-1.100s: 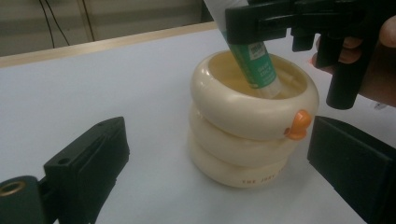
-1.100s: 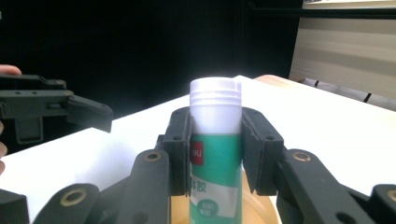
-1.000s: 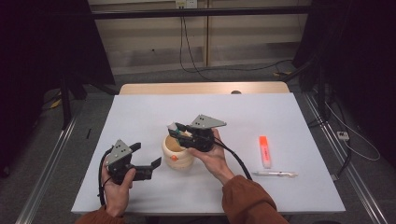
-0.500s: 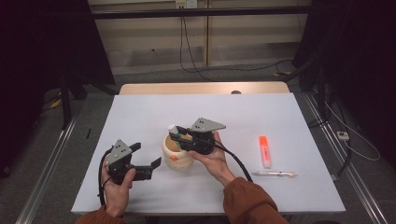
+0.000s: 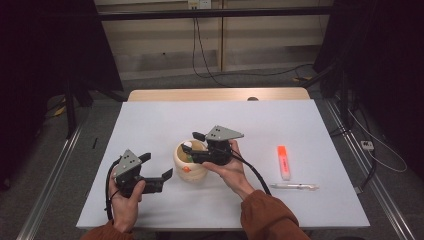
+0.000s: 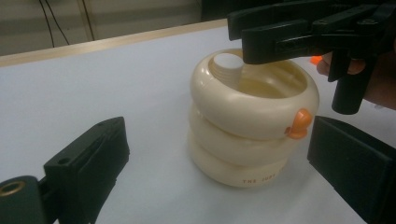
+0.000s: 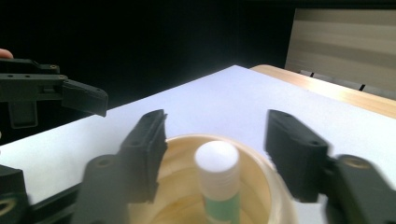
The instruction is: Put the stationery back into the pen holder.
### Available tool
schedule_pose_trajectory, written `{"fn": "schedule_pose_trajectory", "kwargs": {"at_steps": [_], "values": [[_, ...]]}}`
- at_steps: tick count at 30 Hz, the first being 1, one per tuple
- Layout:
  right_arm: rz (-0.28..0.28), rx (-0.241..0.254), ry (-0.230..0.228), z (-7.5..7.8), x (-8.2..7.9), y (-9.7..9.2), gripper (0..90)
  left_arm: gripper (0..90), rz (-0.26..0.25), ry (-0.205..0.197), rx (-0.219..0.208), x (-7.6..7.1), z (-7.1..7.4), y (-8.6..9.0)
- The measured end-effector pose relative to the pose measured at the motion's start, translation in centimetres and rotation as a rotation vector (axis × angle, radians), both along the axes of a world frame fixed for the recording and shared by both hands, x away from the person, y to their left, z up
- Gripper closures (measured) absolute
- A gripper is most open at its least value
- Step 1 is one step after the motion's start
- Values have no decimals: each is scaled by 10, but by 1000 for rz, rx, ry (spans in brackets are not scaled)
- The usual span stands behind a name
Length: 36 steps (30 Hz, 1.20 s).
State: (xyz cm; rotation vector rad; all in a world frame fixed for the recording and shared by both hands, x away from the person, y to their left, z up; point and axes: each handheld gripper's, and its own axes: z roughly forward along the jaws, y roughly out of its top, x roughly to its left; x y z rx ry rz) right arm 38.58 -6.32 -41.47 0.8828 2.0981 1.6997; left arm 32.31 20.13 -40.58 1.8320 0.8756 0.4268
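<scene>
Right gripper [image 5: 196,146] sat over the mouth of the cream ringed holder [image 5: 190,162], held by the right hand [image 5: 227,167]. Its jaws had just been opening; in the right gripper view they stood apart on either side of a white-capped stick [image 7: 217,179] with a green body, pads clear of the cap. Stick stood upright inside the holder, cap near rim height, leaning against the inner wall in the left gripper view. Not gripped.

Holder was on the white table [image 5: 280,120], left of centre toward the near edge, upright, with a small orange tab [image 6: 299,125] on its side.

Left gripper [image 5: 160,172] was low on the table just left of the holder, jaws wide, nothing between the pads. In the left gripper view the holder stood ahead between its two jaws, apart from both. Left hand [image 5: 125,202] held it near the front edge.

Orange highlighter [image 5: 283,161] lay well to the right of the holder, with a clear pen [image 5: 295,186] lying crosswise just below it. Both untouched.
</scene>
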Motion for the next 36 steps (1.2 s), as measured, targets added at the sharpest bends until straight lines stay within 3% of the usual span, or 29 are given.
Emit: {"fn": "schedule_pose_trajectory", "kwargs": {"at_steps": [14, 20, 27, 36], "values": [[-53, 48, -1, 11, -2, -8, 107, 50, 0, 1, 4, 1, 0, 1], [-62, 38, 14, 13, 0, -14, 82, 50, 0, 1, 2, 1, 0, 1], [-64, 42, -5, 20, -4, -23, 43, 50, 3, 3, 7, 1, -1, 1], [-88, -9, 15, 23, -9, -40, 41, 50, 3, 4, 7, 1, -1, 1]]}}
